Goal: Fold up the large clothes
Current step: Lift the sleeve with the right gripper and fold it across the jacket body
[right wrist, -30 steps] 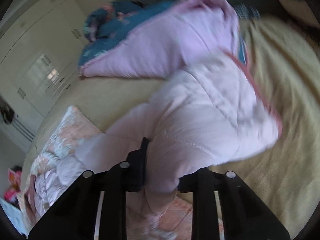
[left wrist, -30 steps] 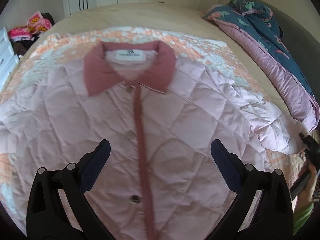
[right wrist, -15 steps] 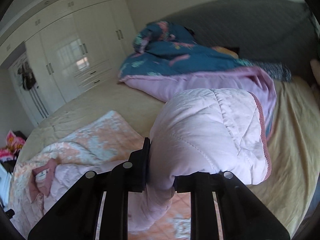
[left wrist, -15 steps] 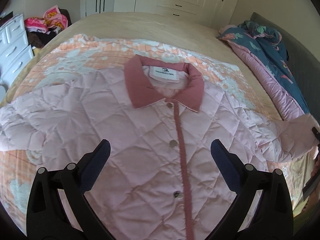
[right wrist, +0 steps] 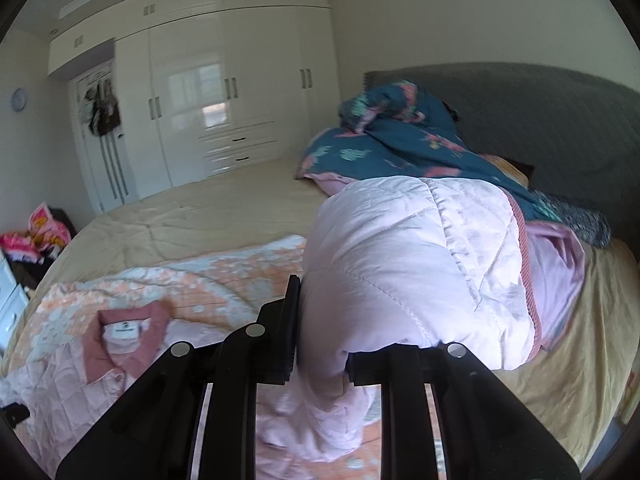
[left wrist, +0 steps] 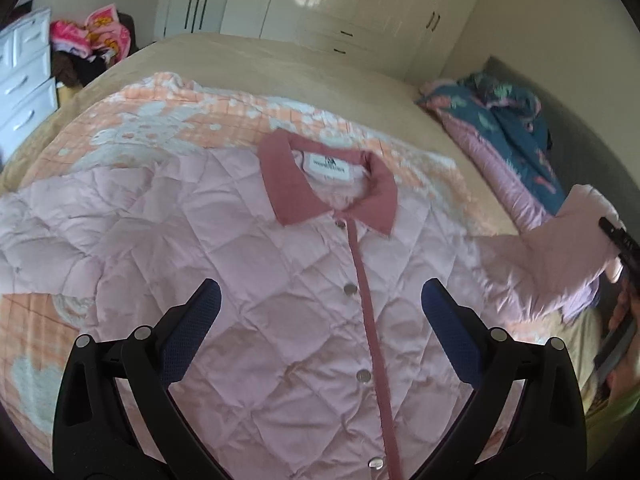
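A pale pink quilted jacket [left wrist: 280, 280] with a dusty-rose collar [left wrist: 288, 184] lies face up and buttoned on a peach floral blanket [left wrist: 160, 120] on the bed. My left gripper [left wrist: 320, 312] is open and empty, hovering above the jacket's chest. My right gripper [right wrist: 320, 356] is shut on the jacket's right sleeve [right wrist: 408, 264] and holds it lifted off the bed; that sleeve also shows raised at the right in the left wrist view [left wrist: 560, 248]. The collar shows in the right wrist view [right wrist: 128, 336] at lower left.
A blue floral and pink duvet [right wrist: 400, 140] is heaped by the grey headboard [right wrist: 540, 96]. White wardrobes [right wrist: 224, 92] stand behind the tan bed [right wrist: 200, 216]. White drawers [left wrist: 24, 88] and a pile of pink clothes [left wrist: 88, 36] are at the left.
My right gripper has lifted the sleeve higher and swung it toward the jacket's body. My left gripper has pulled back and tilted up, so the jacket sits lower in view.
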Demonstrator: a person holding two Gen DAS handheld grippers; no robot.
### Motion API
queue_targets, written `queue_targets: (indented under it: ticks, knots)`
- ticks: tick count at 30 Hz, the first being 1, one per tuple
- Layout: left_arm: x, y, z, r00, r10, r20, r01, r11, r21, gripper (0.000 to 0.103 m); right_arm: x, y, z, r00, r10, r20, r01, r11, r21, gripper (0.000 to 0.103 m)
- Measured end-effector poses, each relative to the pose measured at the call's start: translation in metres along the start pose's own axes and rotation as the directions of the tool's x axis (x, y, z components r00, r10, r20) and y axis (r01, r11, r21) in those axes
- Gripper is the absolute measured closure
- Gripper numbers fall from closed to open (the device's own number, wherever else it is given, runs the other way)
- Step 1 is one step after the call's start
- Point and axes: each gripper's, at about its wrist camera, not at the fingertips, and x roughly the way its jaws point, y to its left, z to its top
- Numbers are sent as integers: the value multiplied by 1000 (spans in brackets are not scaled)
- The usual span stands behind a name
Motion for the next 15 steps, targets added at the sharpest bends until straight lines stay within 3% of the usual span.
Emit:
queue_targets:
  ticks: [9, 15]
  knots:
    - [-5, 23, 11, 1000, 0, 29, 2, 999, -54, 9, -12, 85, 7, 997, 77, 15, -75, 992, -101, 85]
    - [-3, 29, 13, 1000, -3, -2, 3, 998, -61, 9, -15, 129, 1, 993, 119, 0, -118, 982, -150, 85]
